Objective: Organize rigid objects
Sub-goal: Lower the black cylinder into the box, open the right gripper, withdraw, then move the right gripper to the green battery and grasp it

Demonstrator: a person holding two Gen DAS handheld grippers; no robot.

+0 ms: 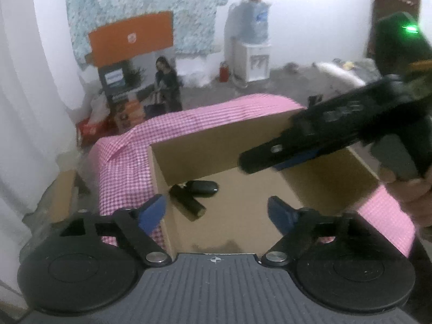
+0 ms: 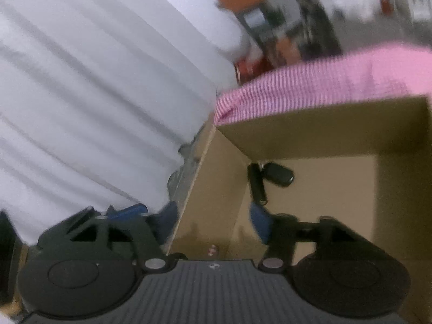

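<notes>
Both views were dim, soft and grainy, with fisheye bending and black corners. The right wrist view was smeared by motion blur, worst toward 12 o'clock. In the left wrist view, a green light point(image 1: 409, 29) glared at 2 o'clock.

Legible text: none; orange box point(image 1: 131, 38) bears a small round white logo, unreadable; printed carton point(image 1: 140, 86) beneath it carries a blue label, too blurred to read; water bottle point(image 1: 256, 21) label likewise illegible.
</notes>
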